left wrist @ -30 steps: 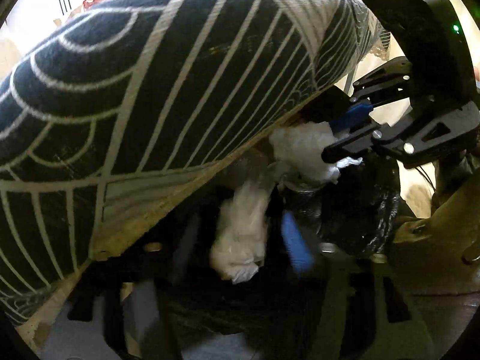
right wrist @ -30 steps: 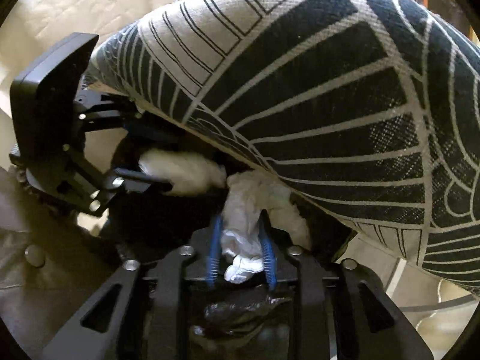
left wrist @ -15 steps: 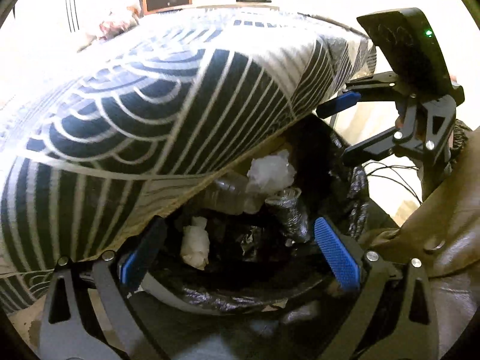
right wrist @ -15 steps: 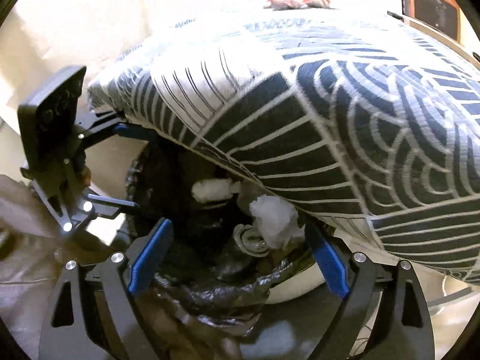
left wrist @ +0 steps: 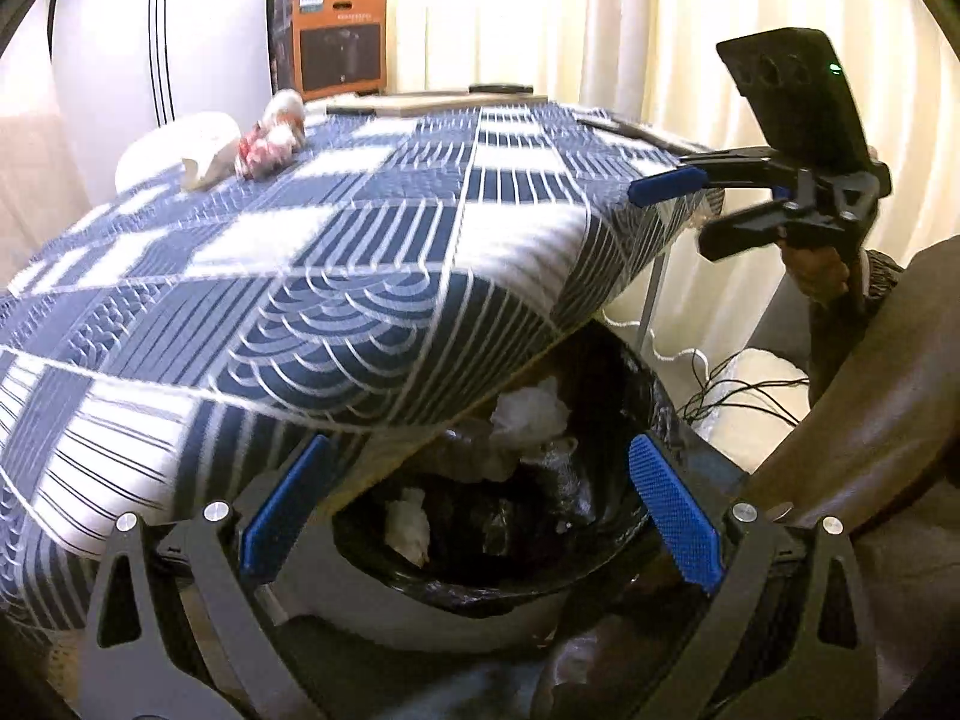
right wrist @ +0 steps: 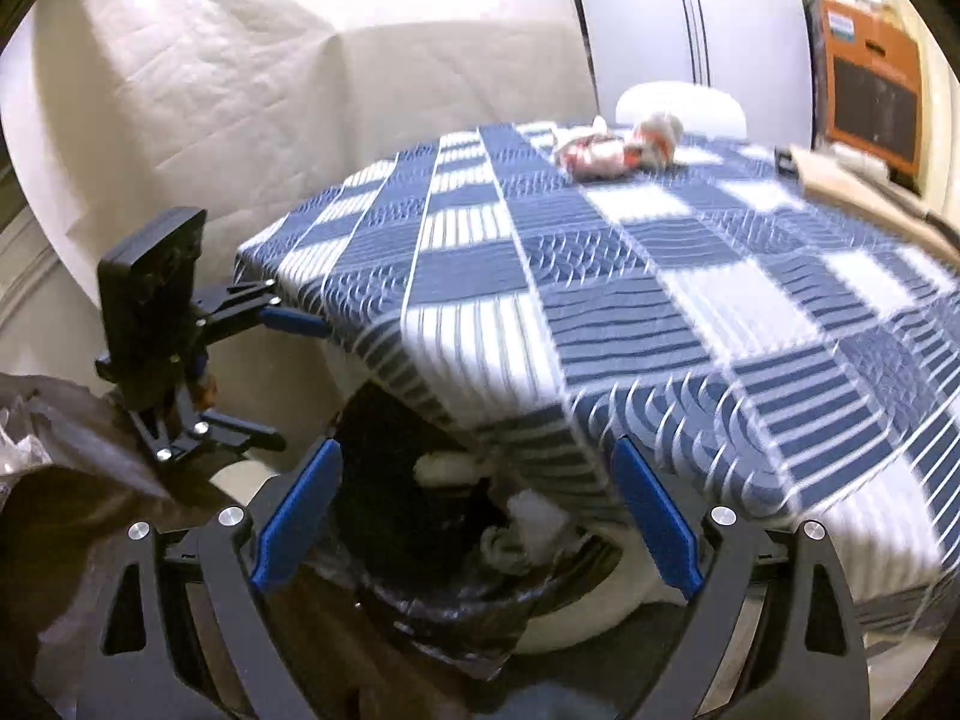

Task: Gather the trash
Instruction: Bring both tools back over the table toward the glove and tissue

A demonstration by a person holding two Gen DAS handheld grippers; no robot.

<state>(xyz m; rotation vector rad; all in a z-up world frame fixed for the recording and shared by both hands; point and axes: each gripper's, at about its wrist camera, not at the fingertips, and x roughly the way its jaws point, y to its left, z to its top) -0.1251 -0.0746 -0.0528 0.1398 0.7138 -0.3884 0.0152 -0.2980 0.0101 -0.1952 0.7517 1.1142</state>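
Note:
A white bin with a black liner [left wrist: 540, 576] sits under the edge of a table, holding several crumpled white tissues [left wrist: 528, 417]; it also shows in the right wrist view [right wrist: 456, 600]. My left gripper [left wrist: 480, 516] is open and empty above the bin. My right gripper [right wrist: 474, 522] is open and empty above the bin too. Each gripper shows in the other's view, the right one [left wrist: 696, 210] and the left one [right wrist: 288, 372], both raised beside the table edge. A crumpled red-and-white wrapper [left wrist: 273, 141] lies on the far tabletop, and also shows in the right wrist view [right wrist: 618, 147].
The table wears a blue-and-white patterned cloth [left wrist: 360, 228] that hangs over the bin. A white object [left wrist: 198, 150] lies by the wrapper. An orange box [left wrist: 330, 36] stands behind the table. Curtains [left wrist: 600, 12] and cables [left wrist: 738, 384] lie to the right. A brown bag [left wrist: 870, 396] is near right.
Both grippers let go of the white tissues, which dropped into the bin, opened wide and rose up and back, so the tabletop has come into view.

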